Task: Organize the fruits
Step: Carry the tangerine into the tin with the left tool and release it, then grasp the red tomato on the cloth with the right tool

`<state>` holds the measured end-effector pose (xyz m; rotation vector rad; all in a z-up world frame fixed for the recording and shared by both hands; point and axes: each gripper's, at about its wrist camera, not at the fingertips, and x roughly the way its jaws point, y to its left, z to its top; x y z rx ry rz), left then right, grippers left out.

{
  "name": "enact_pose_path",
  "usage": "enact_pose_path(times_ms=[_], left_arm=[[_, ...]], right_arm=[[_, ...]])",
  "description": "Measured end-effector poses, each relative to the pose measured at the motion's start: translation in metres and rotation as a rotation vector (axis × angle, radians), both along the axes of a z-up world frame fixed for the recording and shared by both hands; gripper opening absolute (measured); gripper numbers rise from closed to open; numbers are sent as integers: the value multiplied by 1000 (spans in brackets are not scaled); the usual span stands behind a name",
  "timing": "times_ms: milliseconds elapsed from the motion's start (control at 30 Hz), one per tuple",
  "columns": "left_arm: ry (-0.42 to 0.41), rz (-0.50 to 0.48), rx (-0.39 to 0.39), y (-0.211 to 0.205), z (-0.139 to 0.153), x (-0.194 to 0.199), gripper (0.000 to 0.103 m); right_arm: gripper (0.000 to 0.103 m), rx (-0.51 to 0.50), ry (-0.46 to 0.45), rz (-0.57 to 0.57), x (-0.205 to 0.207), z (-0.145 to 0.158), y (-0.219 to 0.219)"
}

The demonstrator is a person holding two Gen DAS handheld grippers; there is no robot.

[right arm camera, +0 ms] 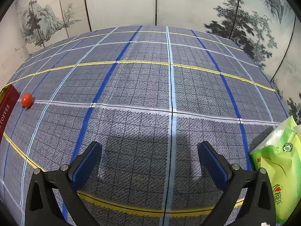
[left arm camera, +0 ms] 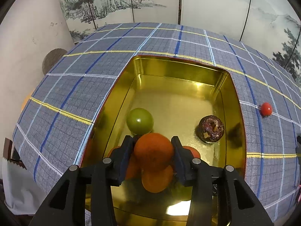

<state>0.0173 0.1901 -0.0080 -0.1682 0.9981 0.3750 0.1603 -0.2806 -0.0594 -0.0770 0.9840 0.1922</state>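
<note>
My left gripper hangs over an open gold tin, shut on an orange that both blue pads touch. More orange shapes show under and beside it; I cannot tell fruit from reflection in the shiny floor. A round green fruit lies in the tin just beyond the left finger. To the right sits a dark purple-brown fruit. A small red tomato rests on the cloth right of the tin. In the right wrist view, my right gripper stands open above bare cloth, the tomato far to its left.
A blue checked tablecloth covers the table. The tin's red side marked TOFFEE shows at the left edge of the right wrist view. A green plastic packet lies close to the right finger. A painted folding screen stands behind the table.
</note>
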Motion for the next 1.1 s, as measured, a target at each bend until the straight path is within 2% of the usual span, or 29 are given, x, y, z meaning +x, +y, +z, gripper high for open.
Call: enact_pose_path(times_ms=[167, 433, 833, 1033, 1100], left_arm=[[-11, -5, 2, -4, 0, -2, 49], [-59, -22, -5, -7, 8, -8, 57], [-103, -8, 4, -1, 18, -22, 65], [-124, 11, 9, 3, 23, -30, 67], [-124, 17, 0, 6, 24, -33, 68]], right_arm=[[103, -7, 6, -11, -1, 1, 6], [103, 7, 0, 41, -9, 11, 37], [102, 39, -20, 234, -19, 32, 130], [99, 34, -38, 322, -19, 39, 183], [94, 33, -37, 343, -16, 39, 199]])
